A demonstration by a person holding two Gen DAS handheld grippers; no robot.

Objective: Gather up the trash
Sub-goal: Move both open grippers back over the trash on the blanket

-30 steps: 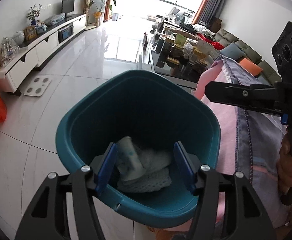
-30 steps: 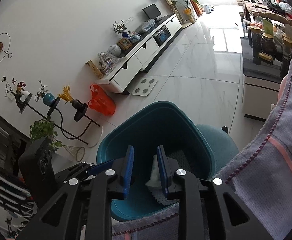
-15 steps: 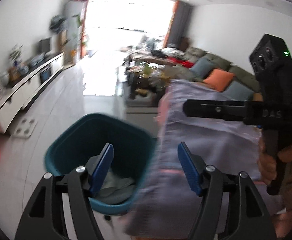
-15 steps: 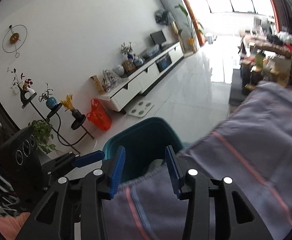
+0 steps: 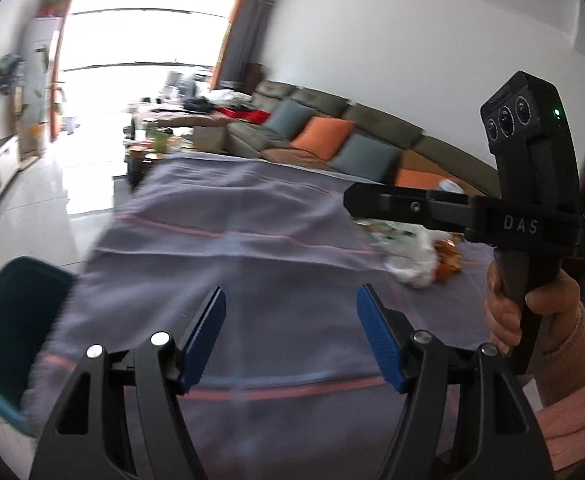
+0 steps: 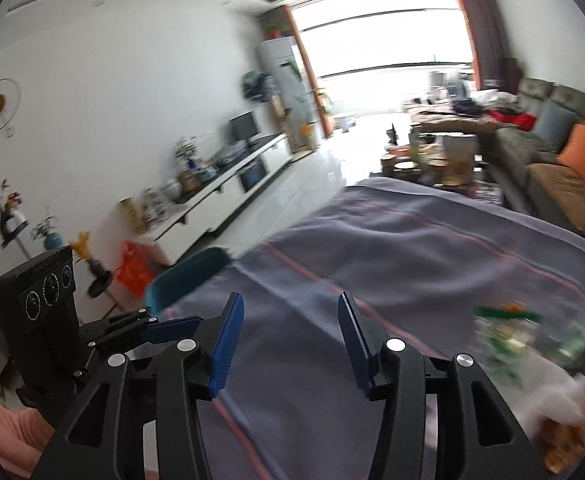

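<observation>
My left gripper (image 5: 291, 306) stands open over the purple cloth-covered table (image 5: 252, 240), with nothing between its blue pads. The teal bin (image 5: 12, 320) sits low at the left edge, its inside hidden. A pile of trash (image 5: 416, 258), a white plastic bag with orange and green scraps, lies on the cloth to the right, apart from both grippers. In the right wrist view my right gripper (image 6: 290, 310) hangs over the cloth, its jaws opening and empty. The bin (image 6: 184, 280) is to its left and the trash (image 6: 532, 344), blurred, to its right.
A person's hand (image 5: 532, 312) holds the right gripper (image 5: 350, 200) above the table's right side. A sofa with orange and grey cushions (image 5: 324, 136) runs behind it. A low table with jars (image 6: 432, 160), a white TV cabinet (image 6: 232, 192) and an orange bag (image 6: 134, 268) stand around the tiled floor.
Both grippers swung away from above the bin, rightwards and upwards, over the cloth-covered table. The right jaws widened. The trash pile came into view; the wads in the bin left it.
</observation>
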